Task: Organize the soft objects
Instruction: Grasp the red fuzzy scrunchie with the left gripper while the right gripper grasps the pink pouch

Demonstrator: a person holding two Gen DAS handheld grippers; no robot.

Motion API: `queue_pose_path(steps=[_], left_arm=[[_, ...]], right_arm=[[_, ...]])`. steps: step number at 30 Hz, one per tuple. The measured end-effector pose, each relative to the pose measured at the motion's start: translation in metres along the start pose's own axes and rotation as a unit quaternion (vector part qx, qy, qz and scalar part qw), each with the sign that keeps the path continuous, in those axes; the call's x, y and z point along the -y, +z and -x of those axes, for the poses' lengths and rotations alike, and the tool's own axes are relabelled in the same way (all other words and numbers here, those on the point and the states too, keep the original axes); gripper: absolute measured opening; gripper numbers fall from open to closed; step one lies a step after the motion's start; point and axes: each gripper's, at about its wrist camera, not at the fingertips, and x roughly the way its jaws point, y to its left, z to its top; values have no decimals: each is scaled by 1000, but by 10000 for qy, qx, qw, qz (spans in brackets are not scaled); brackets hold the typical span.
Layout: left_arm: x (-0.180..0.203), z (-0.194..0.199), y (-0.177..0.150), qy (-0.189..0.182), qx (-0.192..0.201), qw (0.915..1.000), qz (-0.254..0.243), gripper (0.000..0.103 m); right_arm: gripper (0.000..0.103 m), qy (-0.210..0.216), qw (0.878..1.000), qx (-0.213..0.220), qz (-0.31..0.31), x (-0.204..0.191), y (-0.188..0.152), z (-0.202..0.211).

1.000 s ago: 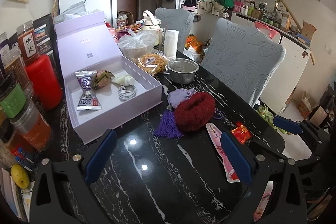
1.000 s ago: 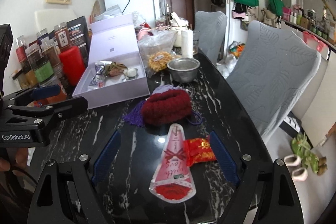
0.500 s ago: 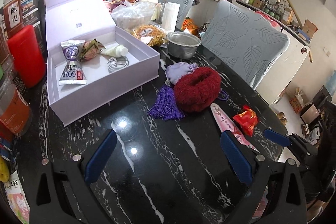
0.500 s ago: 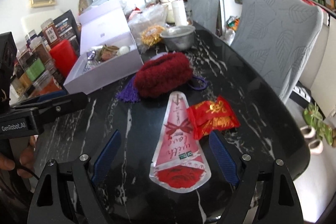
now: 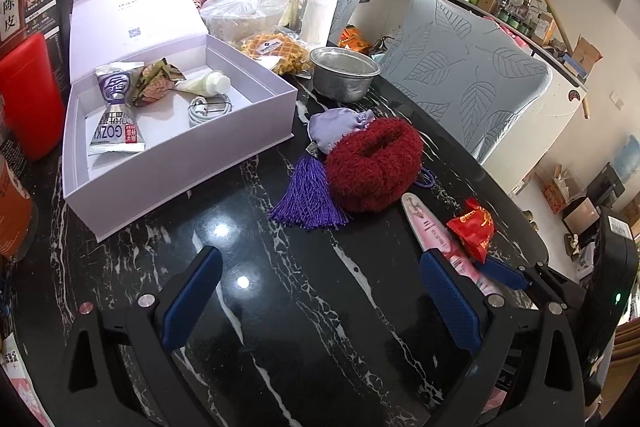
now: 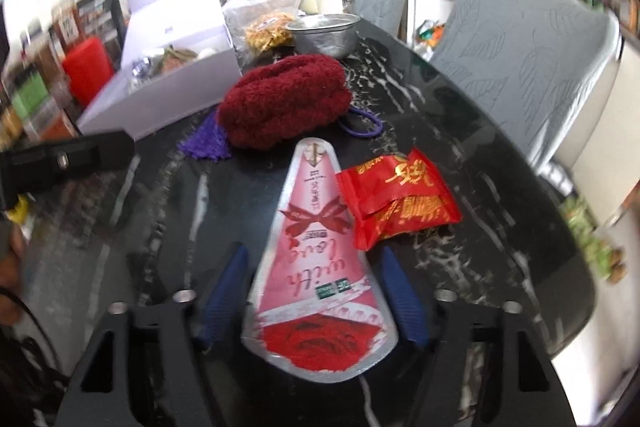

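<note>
A: Where is the right hand-held gripper (image 6: 314, 301)?

B: Low over the black marbled worktop (image 5: 280, 307), with the wide end of the pink cone-shaped packet (image 6: 316, 259) between its blue pads (image 6: 400, 297). Its jaws have just been closing. They stand about half open around the packet, one pad on each side. Whether they already press on it I cannot tell; the right wrist view is blurred.

A: What lies near that packet?

B: A red foil packet (image 6: 400, 199) sits just ahead of the right pad, touching the pink packet's edge. Straight ahead, past the packet's narrow tip, lies the dark red fuzzy pouch (image 6: 284, 99), with a purple tassel (image 5: 308, 195) at its left side and a lilac cloth pouch (image 5: 336, 127) just behind it.

A: And the left hand-held gripper (image 5: 320, 295)?

B: Wide open and holding nothing, with only bare worktop between its pads. The fuzzy pouch and tassel lie ahead of it, slightly to the right. The pink packet runs past the outside of its right pad.

A: The box?

B: The open lilac box (image 5: 180, 163) stands ahead and left of the left gripper, lid upright, with a few small sachets and a coiled white cable inside. A metal bowl (image 5: 344, 73) sits farther ahead, beyond the pouches.
</note>
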Motion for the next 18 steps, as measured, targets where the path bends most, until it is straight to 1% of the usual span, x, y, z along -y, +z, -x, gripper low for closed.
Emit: queue_pose_path(steps=[2, 4, 6, 8, 10, 11, 18], left_arm=[[2, -2, 2, 32, -12, 10000, -46, 101], [2, -5, 4, 35, -18, 10000, -48, 101], [4, -7, 7, -25, -42, 10000, -45, 101], [7, -11, 9, -87, -65, 9999, -61, 101], [11, -15, 12, -102, -84, 9999, -98, 101], [13, -17, 13, -102, -93, 9998, -124, 101], [25, -31, 21, -51, -34, 9995, -297, 101]], right_arm=[[54, -239, 9994, 15, 257, -5, -1, -1], [51, -283, 9987, 42, 411, -7, -3, -1], [46, -211, 9988, 34, 444, -7, -4, 1], [40, -34, 9995, 25, 329, -1, -6, 4], [38, 273, 9995, -38, 162, 7, -6, 8], [38, 349, 9993, -58, 141, 9, -7, 9], [37, 368, 9990, -76, 243, 12, -14, 15]])
